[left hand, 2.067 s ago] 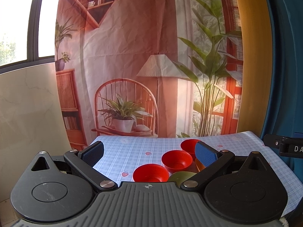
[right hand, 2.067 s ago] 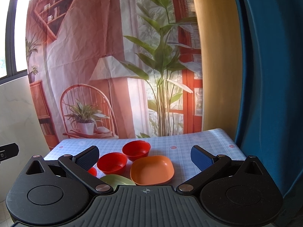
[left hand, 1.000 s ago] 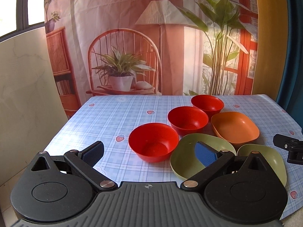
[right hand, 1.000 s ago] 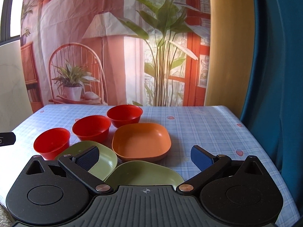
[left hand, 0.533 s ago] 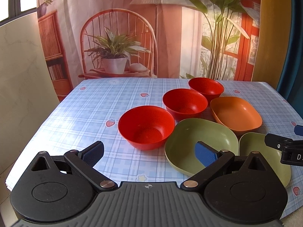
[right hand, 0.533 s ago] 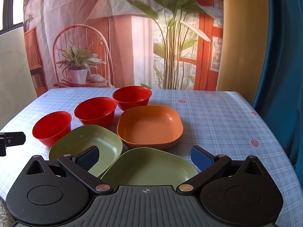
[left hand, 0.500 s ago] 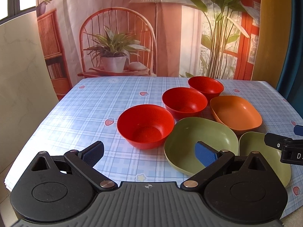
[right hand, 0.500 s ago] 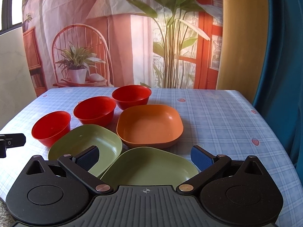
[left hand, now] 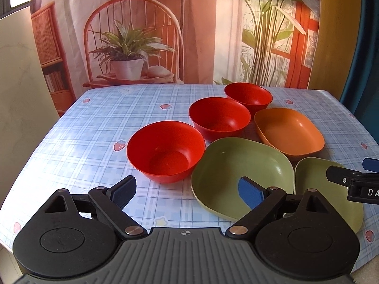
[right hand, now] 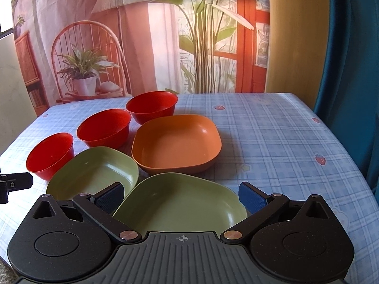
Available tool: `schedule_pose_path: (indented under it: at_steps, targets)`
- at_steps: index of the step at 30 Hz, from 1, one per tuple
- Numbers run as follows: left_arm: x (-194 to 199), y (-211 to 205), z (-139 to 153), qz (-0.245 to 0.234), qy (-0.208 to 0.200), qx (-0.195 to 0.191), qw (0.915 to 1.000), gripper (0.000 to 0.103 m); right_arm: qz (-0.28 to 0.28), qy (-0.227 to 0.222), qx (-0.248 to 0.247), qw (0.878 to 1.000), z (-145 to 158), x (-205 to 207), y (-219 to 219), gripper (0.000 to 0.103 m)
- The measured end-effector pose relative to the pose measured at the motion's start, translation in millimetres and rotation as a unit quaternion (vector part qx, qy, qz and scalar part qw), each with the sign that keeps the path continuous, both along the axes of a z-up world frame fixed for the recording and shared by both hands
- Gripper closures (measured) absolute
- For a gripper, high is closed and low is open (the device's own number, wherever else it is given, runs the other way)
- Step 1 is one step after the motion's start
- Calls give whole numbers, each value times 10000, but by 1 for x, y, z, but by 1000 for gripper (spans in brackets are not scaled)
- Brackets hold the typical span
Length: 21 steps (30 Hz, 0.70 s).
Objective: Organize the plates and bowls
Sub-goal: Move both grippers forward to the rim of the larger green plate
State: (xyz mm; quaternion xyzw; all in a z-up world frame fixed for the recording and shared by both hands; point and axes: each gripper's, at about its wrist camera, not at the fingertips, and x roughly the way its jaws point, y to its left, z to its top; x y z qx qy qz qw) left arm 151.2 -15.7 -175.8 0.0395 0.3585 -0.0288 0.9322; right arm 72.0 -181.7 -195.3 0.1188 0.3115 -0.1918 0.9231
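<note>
Ahead of the left gripper [left hand: 187, 190] sits the nearest red bowl [left hand: 165, 150], just beyond the gap between its fingers; the jaws stand wide and have just been closing a little, with nothing between them but tablecloth. Its right-hand fingertip [left hand: 250, 190] hangs over the near green plate [left hand: 239, 165], which lies just beside that bowl; whether the pad touches the plate I cannot tell. Beyond the fingers, the middle red bowl [left hand: 219, 118] and the far red bowl [left hand: 247, 97] run in a diagonal line away to the right; the orange plate [left hand: 287, 132] lies right of them, and the second green plate [left hand: 317, 182] lies right of the fingertip, partly under a dark piece of the other gripper.

Seen from the right wrist, the right gripper [right hand: 181, 196] also has its jaws spread wide, gripping nothing; the second green plate lies directly between and ahead of its fingers, its rim close to both pads. All six dishes rest upright on the blue checked tablecloth [right hand: 284, 142].
</note>
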Motion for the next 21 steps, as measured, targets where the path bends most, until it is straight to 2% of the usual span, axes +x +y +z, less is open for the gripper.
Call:
schedule_pose_path:
  at_steps: [8, 14, 21]
  targets:
    - [4, -14, -7, -350, 151, -191, 9991, 20, 27, 69, -1, 10000, -3, -6, -9, 0]
    - [5, -22, -11, -528, 256, -438, 9973, 23, -4, 188, -63, 9998, -8, -17, -17, 1]
    - [6, -34, -14, -754, 335, -467, 9955, 30, -124, 344, 80, 9993, -17, -31, -26, 3]
